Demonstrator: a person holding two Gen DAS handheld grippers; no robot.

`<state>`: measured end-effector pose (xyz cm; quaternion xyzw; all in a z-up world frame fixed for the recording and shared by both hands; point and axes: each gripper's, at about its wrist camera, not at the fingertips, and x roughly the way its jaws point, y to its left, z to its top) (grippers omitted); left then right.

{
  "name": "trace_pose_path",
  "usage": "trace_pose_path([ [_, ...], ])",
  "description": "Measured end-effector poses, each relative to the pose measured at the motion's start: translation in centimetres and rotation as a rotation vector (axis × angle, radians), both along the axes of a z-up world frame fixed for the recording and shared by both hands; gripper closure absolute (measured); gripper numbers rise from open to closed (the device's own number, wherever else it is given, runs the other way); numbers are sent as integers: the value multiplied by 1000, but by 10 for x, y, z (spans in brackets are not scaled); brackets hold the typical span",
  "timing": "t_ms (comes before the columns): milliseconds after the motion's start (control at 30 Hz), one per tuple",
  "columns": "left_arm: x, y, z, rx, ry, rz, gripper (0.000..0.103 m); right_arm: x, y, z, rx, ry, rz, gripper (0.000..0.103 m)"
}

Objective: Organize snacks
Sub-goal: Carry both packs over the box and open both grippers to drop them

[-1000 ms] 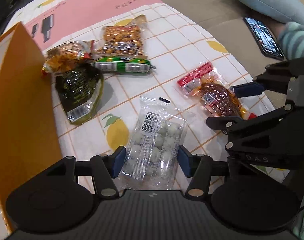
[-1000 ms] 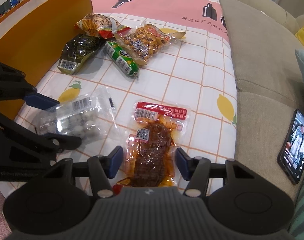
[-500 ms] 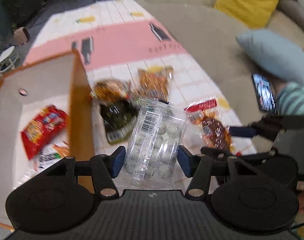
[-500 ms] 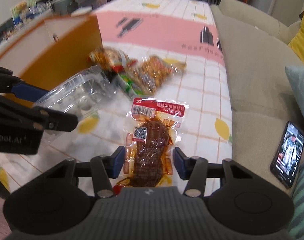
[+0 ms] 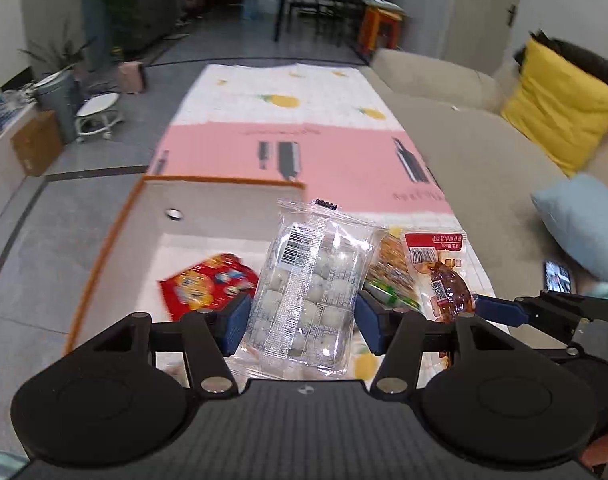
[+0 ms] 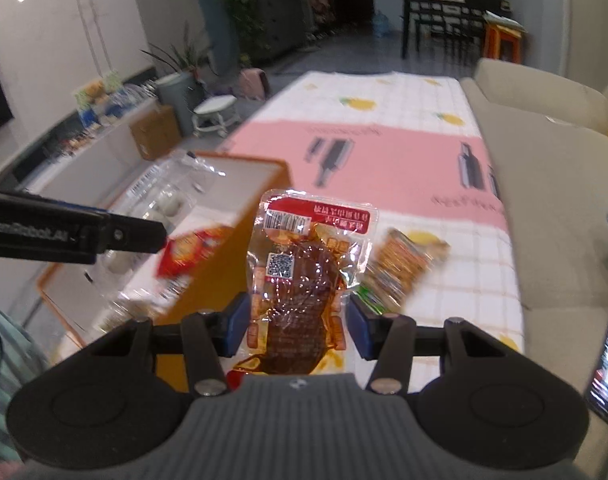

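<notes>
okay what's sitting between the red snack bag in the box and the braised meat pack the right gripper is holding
In the right wrist view, the box's orange side wall stands between the red snack bag and the braised meat pack.

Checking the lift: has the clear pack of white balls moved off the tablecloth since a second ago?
Yes. The clear pack, pinched in the left tool, rose off the tablecloth and leftward, toward the orange box.

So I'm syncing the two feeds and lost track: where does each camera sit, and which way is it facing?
Left wrist: on the left gripper, looking along its fingers over the clear pack of white balls toward the orange box; the right gripper shows at right.
Right wrist: on the right gripper, looking past the red-labelled meat pack; the left gripper's finger crosses at left.
Shared: both packs, box, tablecloth.
</notes>
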<state>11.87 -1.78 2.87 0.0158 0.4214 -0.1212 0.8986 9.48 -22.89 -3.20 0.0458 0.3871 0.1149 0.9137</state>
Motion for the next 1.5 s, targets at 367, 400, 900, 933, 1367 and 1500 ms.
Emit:
trace_pose_path([
  [367,49,40,2,118,72,-31,38,58,70,19,11,9,188,53],
  [400,55,40,-2,147,78,-43,38,65,76,17,10,24,205,53],
  [900,135,75,-73,299,269,-136,38,128,158,-34,-252,104,415,52],
  [933,135,75,-78,300,273,-148,38,129,159,-37,-264,104,424,52],
  [1367,132,63,-117,349,340,-245,38,135,174,-70,-385,115,511,50],
  [1500,133,66,-118,348,344,-246,38,133,177,-72,-413,106,523,49],
])
